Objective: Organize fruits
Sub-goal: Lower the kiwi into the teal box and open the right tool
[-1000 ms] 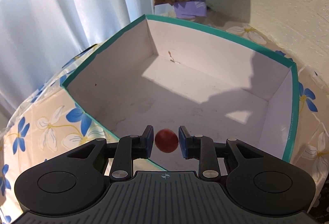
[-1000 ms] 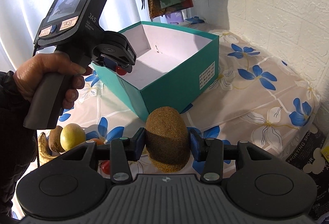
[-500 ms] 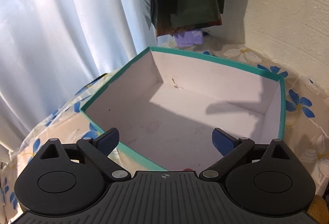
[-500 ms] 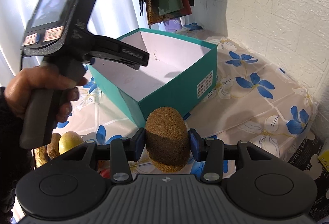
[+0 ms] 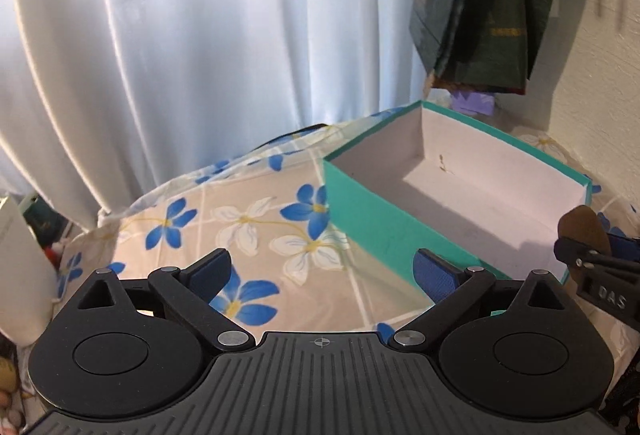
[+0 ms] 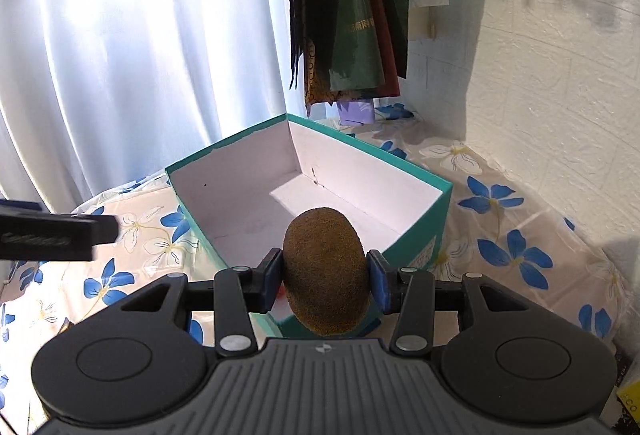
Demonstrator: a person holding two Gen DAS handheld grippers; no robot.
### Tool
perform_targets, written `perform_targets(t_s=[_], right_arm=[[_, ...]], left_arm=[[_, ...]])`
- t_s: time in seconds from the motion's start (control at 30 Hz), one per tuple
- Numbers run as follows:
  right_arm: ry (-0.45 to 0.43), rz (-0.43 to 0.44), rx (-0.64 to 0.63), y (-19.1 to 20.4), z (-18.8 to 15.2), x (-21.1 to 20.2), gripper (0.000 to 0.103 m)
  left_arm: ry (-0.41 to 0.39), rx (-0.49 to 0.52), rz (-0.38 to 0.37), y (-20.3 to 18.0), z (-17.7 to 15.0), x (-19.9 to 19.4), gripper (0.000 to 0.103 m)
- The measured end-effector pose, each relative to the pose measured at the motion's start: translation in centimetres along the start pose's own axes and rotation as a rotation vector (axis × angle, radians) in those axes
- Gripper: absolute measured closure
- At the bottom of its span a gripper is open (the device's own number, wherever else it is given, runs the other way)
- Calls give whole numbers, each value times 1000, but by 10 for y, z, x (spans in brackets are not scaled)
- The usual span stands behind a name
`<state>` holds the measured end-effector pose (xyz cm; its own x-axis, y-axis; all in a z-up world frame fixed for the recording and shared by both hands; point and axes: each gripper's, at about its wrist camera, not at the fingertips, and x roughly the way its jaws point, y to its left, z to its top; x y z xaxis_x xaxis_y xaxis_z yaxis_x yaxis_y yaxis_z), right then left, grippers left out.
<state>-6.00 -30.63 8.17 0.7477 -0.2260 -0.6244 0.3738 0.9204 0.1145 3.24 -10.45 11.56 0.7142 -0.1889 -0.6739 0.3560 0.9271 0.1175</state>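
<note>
Two pads of my right gripper [image 6: 325, 277] pinch the kiwi [image 6: 326, 271] across its fuzzy middle, at lower centre, just before the teal box [image 6: 416, 235]. It looks light, soft and bruisable, so I judge a gentle mid-body hold best. My left gripper [image 5: 320, 271] gapes wide, empty.

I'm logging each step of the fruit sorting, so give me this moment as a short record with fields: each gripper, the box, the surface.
left gripper: open, nothing between its fingers, over the floral cloth
right gripper: shut on the kiwi, at the box's near corner
box: teal outside, white inside, open top
box contents: visible floor bare; a hint of red beside the kiwi, unclear
</note>
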Motion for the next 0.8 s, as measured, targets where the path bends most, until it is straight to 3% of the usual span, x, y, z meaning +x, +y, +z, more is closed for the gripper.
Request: perform_targets(t_s=[0.37,0.5,0.8], right_arm=[[128,-42,-87,18,12,103,59],[130,-120,-156,27,12,114,59],[124,-144,-175,26,10,115,57]], left_arm=[[65,-47,13,31,-26,-4,3],[83,-66,25,38,-31,-4,3],[101,-73,20,41,-33,-2,3]])
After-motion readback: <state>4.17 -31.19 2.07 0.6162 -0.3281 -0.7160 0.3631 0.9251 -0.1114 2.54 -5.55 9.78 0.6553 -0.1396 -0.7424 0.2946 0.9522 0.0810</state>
